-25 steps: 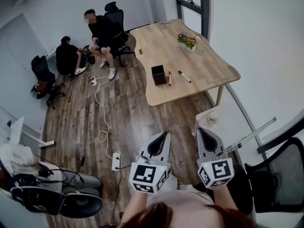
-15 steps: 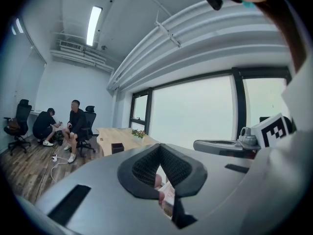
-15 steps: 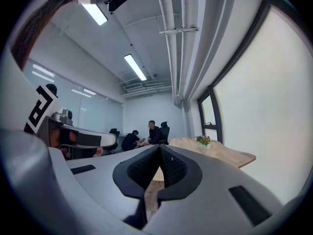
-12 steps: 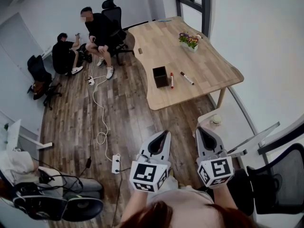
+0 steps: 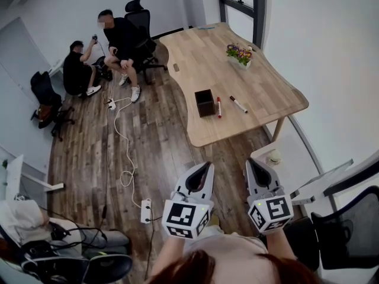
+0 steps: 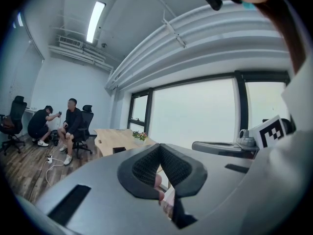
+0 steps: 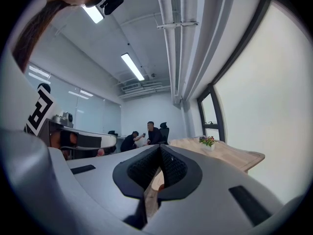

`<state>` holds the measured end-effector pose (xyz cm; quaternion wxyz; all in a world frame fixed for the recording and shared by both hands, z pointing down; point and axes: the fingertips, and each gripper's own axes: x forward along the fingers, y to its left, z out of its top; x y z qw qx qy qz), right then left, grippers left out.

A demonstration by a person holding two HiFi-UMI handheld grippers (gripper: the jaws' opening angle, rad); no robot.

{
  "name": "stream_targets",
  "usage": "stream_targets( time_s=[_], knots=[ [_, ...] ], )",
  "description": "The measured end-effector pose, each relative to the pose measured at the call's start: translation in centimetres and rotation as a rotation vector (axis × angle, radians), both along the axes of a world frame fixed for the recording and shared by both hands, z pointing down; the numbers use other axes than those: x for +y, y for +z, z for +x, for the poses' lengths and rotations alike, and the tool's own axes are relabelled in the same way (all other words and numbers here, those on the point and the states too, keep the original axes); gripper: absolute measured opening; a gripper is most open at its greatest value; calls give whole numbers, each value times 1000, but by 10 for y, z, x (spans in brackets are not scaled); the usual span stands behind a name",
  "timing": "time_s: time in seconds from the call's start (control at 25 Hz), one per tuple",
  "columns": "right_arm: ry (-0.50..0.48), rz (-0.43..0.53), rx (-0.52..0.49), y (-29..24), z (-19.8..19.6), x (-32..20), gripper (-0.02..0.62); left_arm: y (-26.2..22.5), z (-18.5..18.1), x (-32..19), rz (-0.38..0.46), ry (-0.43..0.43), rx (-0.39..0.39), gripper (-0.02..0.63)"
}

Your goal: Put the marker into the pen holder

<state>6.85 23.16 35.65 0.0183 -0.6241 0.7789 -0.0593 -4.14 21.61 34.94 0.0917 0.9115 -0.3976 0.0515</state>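
Head view: red marker lies beside pen holder; left gripper and right gripper clenched, empty.

We are looking down on a pale wooden worktop that is carrying a black pen holder, a red marker lying just beside it, a second marker nearby, and a flower pot farther back.
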Motion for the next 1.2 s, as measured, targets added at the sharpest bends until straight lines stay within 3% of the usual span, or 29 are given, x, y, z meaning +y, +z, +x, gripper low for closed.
stream_targets(
  time_s=[0.76, 1.2],
  knots=[
    [52, -42, -1, 6, -26, -68, 0, 10, -33, -65, -21, 48, 37, 2],
    [93, -22, 62, 10, -14, -91, 0, 11, -18, -87, -24, 80, 45, 2]
  ],
)
